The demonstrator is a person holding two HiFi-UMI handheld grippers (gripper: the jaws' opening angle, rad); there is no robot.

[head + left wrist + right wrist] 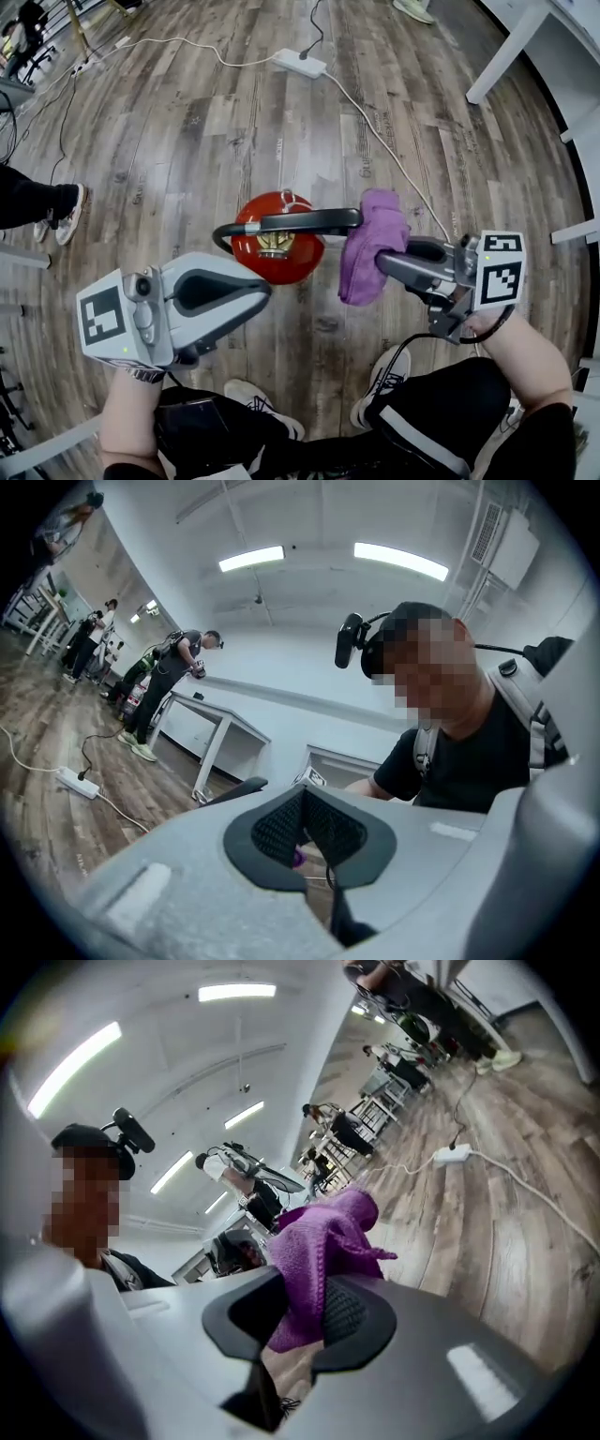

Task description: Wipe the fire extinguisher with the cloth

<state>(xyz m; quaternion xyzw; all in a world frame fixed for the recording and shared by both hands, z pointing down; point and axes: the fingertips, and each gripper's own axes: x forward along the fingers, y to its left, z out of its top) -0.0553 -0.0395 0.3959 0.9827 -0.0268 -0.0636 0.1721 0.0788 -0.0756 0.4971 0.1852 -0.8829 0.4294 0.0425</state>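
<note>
A red fire extinguisher (pixel 277 251) stands on the wooden floor, seen from above, with its black handle (pixel 300 222) across the top. My right gripper (pixel 380 264) is shut on a purple cloth (pixel 372 242), which hangs bunched just right of the extinguisher, against the handle's end. In the right gripper view the cloth (pixel 323 1241) is pinched between the pads of that gripper (pixel 305 1314) and rises above them. My left gripper (pixel 261 291) sits low at the left of the extinguisher, apart from it. Its pads (pixel 281 827) meet with nothing held.
A white power strip (pixel 300 63) with a cable (pixel 384 145) lies on the floor behind the extinguisher. A white table leg (pixel 502 56) stands at the far right. Another person's shoe (pixel 67 214) is at the left. My own feet (pixel 386 375) are near the bottom.
</note>
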